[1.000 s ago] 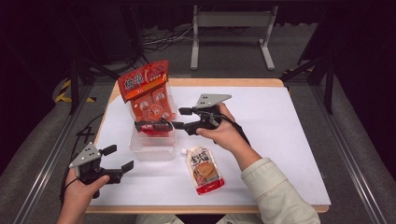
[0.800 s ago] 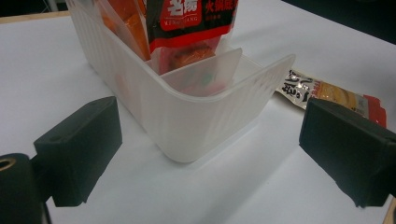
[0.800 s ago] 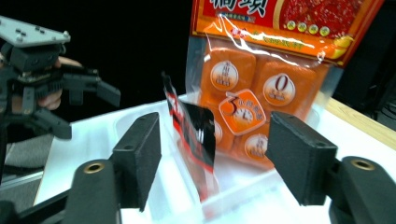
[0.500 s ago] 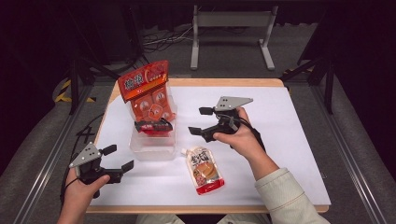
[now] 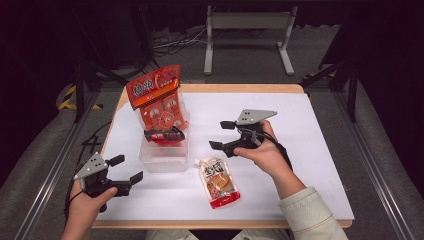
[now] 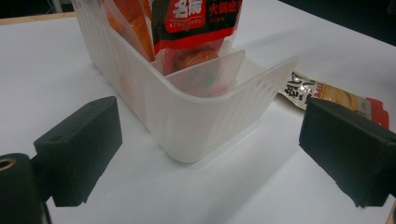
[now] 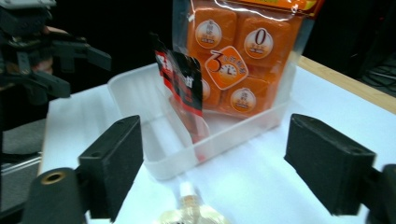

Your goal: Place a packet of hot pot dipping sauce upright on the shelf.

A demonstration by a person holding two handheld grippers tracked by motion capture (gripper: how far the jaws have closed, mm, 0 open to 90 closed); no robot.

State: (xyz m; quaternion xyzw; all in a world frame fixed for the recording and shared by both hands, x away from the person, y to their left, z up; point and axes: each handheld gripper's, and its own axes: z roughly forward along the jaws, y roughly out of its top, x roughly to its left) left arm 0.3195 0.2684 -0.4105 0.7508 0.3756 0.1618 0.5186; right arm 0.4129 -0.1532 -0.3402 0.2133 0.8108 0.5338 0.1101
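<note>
High view: red-black packet (image 5: pixel 164 135) in bin (image 5: pixel 165 160), left of open right gripper (image 5: pixel 223 135)

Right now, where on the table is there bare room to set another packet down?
The white table is bare along its right side, beyond the right gripper. It is crowded around the clear bin and the spouted pouch.

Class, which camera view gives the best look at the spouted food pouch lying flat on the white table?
The high view: the whole spouted food pouch lies unobstructed, cap to red bottom edge. The left gripper view catches just part of it behind the clear plastic bin; the right gripper view shows its spout end.
</note>
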